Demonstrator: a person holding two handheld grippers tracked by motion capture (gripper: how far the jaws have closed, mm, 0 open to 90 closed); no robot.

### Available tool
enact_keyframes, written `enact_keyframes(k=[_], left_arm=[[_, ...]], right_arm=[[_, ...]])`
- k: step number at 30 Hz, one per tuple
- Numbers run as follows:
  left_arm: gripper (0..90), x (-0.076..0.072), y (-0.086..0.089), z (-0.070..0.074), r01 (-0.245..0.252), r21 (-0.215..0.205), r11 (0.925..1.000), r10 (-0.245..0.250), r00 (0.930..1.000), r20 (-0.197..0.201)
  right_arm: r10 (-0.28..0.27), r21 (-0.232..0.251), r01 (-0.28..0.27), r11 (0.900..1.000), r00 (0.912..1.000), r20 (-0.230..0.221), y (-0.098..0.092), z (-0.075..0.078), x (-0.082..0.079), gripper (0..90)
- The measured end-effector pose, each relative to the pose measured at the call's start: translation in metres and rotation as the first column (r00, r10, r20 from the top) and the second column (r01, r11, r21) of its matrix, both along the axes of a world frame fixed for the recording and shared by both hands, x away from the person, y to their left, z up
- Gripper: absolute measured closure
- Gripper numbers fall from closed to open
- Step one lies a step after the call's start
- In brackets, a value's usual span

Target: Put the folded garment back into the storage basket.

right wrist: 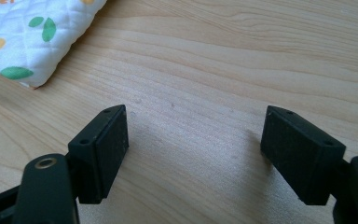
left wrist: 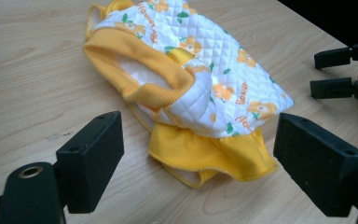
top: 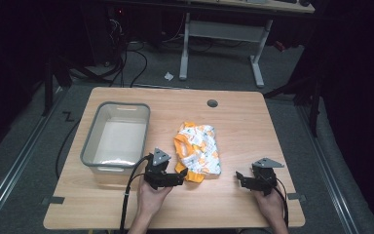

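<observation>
The quilted orange-and-white garment (top: 198,153) lies crumpled mid-frame on the bench (top: 233,126), not yet gripped. The left tool (top: 181,178) hovers at its lower edge, jaws wide and empty. The right tool (top: 239,178), lower right, is also wide. The grey bin (top: 92,141) at left holds no cloth.

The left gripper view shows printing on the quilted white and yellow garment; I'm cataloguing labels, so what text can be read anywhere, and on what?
"Flower": my best reading of the orange script repeated across the quilted white and yellow flower-print garment on the light wooden table; the letters are tilted, partly cut off and slightly blurred.
Grey plastic bin: no readable text.
</observation>
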State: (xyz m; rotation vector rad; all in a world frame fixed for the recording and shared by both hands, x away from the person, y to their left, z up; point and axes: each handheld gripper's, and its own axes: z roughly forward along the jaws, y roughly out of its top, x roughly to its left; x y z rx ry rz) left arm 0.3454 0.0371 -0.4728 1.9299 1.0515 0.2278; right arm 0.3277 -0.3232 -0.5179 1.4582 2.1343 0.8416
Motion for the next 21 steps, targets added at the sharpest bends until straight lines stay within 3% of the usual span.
enact_keyframes(k=[21], left_arm=[[14.8,0.025,-0.024,0.012,0.015,0.03,0.9994,-0.015,0.9999,-0.008]], right_arm=[[0.0,0.001,0.0,1.0,1.0,0.0,0.0,0.0,0.0,23.6]])
